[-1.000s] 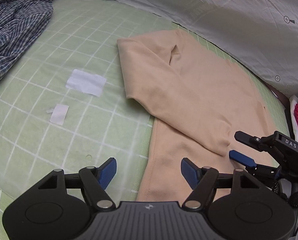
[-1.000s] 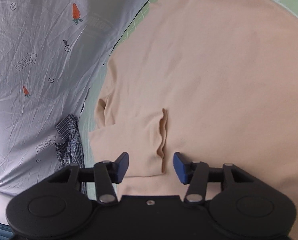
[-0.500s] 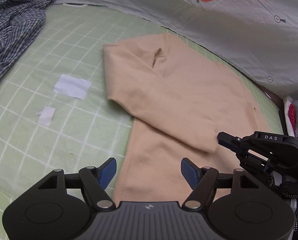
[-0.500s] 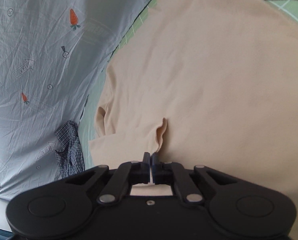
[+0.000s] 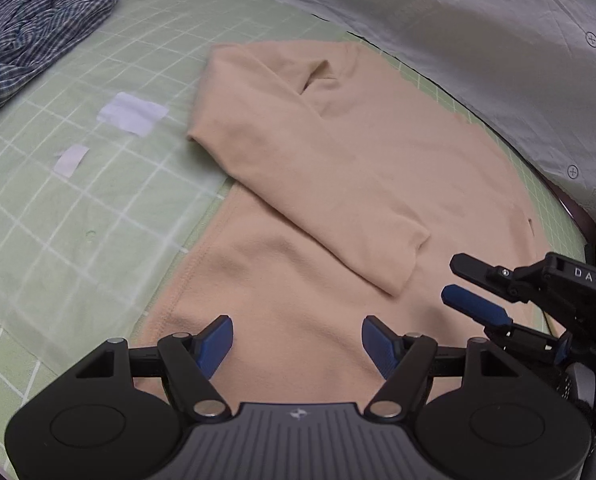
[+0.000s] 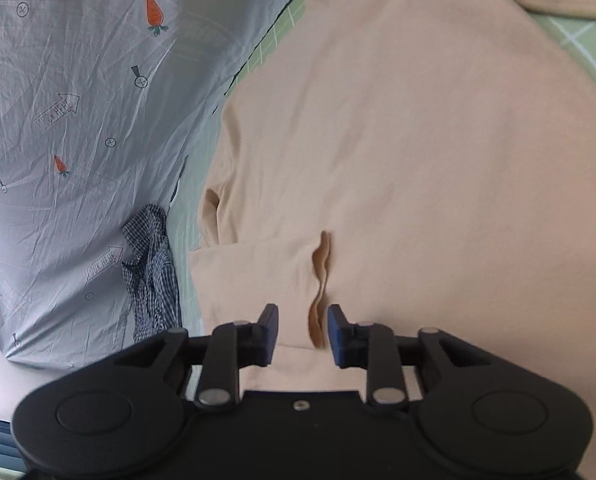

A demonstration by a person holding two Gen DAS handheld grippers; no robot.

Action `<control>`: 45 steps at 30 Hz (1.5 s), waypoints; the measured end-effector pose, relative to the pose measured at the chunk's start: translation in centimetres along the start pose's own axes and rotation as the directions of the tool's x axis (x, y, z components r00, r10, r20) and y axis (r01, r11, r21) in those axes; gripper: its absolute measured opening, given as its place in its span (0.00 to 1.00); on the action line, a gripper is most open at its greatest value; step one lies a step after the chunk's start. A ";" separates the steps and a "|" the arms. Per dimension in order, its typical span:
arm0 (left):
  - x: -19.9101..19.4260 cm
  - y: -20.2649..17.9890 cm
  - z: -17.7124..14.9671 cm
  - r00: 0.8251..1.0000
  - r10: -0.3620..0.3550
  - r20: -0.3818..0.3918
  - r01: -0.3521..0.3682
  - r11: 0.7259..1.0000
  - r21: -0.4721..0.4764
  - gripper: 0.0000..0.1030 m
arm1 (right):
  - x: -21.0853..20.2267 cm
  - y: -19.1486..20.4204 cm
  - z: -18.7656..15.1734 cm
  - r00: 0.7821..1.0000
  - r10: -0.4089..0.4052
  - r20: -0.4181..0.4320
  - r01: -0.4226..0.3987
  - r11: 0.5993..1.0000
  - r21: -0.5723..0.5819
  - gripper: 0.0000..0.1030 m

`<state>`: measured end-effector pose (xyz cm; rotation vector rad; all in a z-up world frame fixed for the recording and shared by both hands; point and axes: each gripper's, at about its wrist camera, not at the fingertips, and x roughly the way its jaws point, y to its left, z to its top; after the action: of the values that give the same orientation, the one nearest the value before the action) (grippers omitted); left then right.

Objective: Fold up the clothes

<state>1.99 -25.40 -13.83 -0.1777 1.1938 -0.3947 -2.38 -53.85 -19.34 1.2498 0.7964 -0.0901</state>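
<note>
I hold a gripper in each hand over a peach sweater (image 5: 377, 184) spread flat on the green grid mat (image 5: 58, 216), its body running along the mat's far edge where the grey carrot-print sheet (image 5: 497, 60) begins. One sleeve (image 5: 298, 184) lies folded diagonally across the chest, its cuff ending near the middle of the body; the sweater is otherwise flat, hem toward me. My left gripper (image 5: 296, 342) hovers above the hem with its jaws wide and nothing between them. My right gripper (image 6: 302, 334) sits low over the cloth with its jaws parted to a narrow gap, and a raised pinch of fabric, a small ridge (image 6: 321, 280), stands just ahead of and between them; I judge they grip nothing. By my reading the sleeve stage is in hand: one sleeve is laid in, while the other side cannot be made out from here. The next move calls for a firm hold on a real edge rather than that loose ridge, and for both hands to lift evenly so the laid sleeve does not slide. A checked shirt (image 5: 30, 32) is heaped at the mat's far left corner, and two white paper scraps (image 5: 132, 114) lie left of the sweater.
</note>
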 end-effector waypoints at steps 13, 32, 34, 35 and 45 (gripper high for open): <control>1.5 1.3 3.3 0.998 -0.003 -0.062 0.003 1.000 0.002 0.70 | 4.3 -0.3 -0.2 0.999 0.034 -0.004 -0.034 0.993 0.112 0.29; 2.2 -0.7 3.0 0.998 0.056 -0.038 -0.050 0.990 0.130 0.78 | 5.5 0.0 0.4 0.998 0.046 -0.031 -0.043 0.994 0.096 0.04; 2.0 -1.3 2.6 0.997 0.064 -0.033 -0.059 0.989 0.136 0.78 | 4.6 0.5 0.5 0.997 0.070 -0.019 -0.068 0.995 0.073 0.04; 1.8 -1.6 2.4 0.998 0.063 -0.028 -0.059 0.989 0.136 0.78 | 4.1 0.7 0.7 0.997 0.081 -0.009 -0.080 0.995 0.060 0.04; 3.0 -4.8 -0.2 0.979 0.200 0.028 -0.202 0.966 0.159 0.78 | -3.0 0.6 4.6 0.979 0.178 0.101 -0.177 0.984 -0.024 0.03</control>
<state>1.72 -30.93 -14.86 0.0810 1.1502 -0.3095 -2.10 -58.67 -16.74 1.2870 0.5932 -0.0034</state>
